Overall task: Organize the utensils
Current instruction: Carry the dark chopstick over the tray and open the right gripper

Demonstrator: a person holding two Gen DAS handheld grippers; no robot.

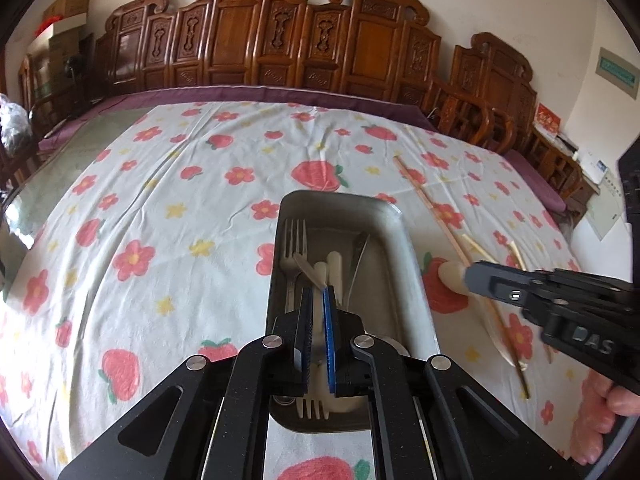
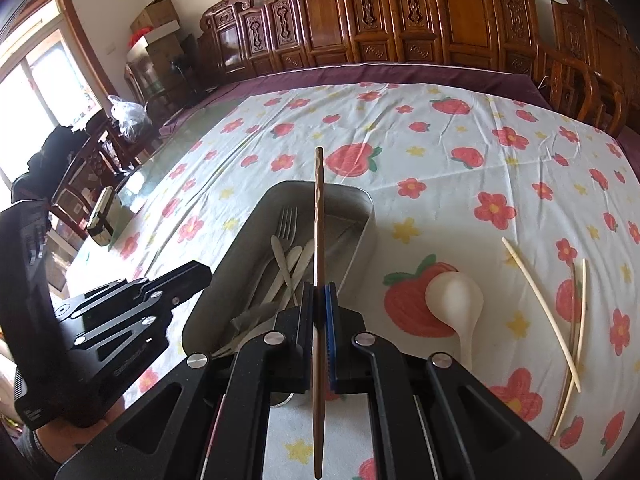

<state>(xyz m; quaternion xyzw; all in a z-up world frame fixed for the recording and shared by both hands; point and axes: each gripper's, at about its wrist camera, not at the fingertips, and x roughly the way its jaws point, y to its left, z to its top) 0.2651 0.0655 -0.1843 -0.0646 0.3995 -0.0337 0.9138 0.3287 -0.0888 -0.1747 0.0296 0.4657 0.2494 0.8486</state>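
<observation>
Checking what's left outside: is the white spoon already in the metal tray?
No, the white spoon lies on the tablecloth to the right of the metal tray.

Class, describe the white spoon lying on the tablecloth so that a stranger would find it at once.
Start at the metal tray on the strawberry tablecloth. Just right of it, the white spoon lies with its bowl on a printed strawberry. Unlike the thin pale chopsticks farther right, it is broad and rounded.

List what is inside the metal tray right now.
The metal tray holds a metal fork and several pale plastic utensils, piled and overlapping. Their handles and the tray's near end are hidden behind the right gripper, so an exact count is not possible.
</observation>
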